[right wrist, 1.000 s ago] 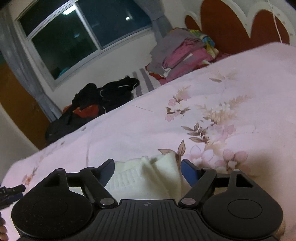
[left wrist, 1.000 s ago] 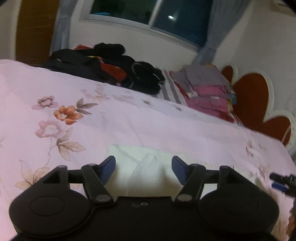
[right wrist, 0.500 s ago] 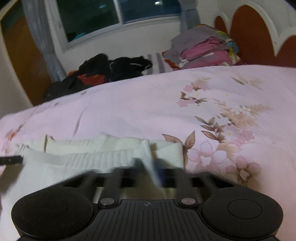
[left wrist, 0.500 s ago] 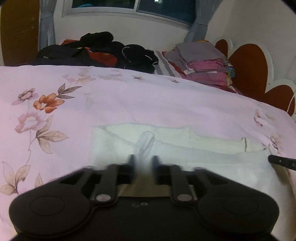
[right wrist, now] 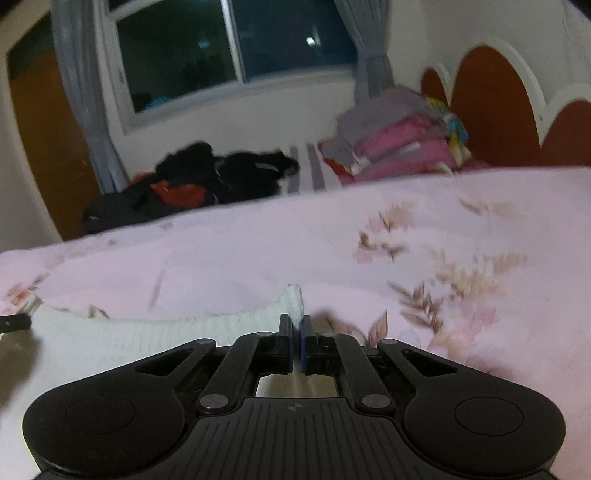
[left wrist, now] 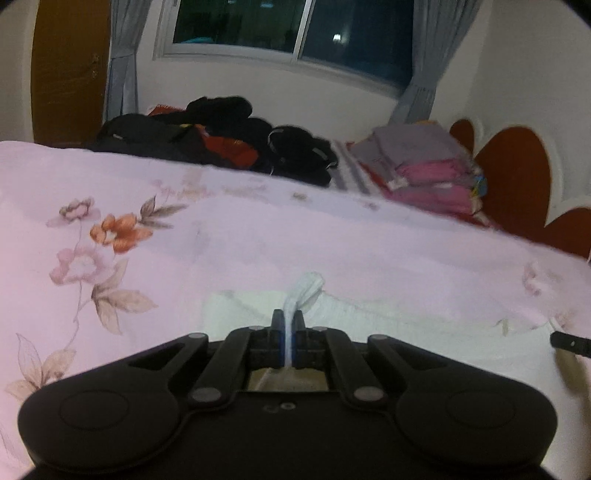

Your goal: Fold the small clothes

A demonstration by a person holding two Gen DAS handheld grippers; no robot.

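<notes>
Plenty of bare bed [left wrist: 258,251] ahead of both tongs — a wide stretch of pink floral sheet, smooth and flat, running up to the far edge. Crowded along that far edge though: a heap of dark clothes [left wrist: 207,144] with a bit of red poking out, then a folded stack [left wrist: 424,166] in grey and pink next to the scalloped red-and-white headboard [left wrist: 517,184]. Window [left wrist: 295,33] with grey curtains behind all that, brown door [left wrist: 66,70] off to the left.

Cream garment [right wrist: 166,332] lying flat on the sheet at the near edge, ribbed knit by the look of it, soft and a bit fuzzy, top edge wavy. Spread sideways between the two tongs.

Left tongs [left wrist: 288,328] clamped tight on a pinch of the garment's left end — thin white ridge of cloth squeezed between the blue pads and sticking up past the tips like a little crest. Right tongs [right wrist: 296,332] closed the same way on the right end, a small corner of knit standing up just beyond the tips. Both angled down toward the bed, side by side at roughly the same level, each one's black tip peeking into the edge of the other's view. Right view a little blurred over the flowers.
</notes>
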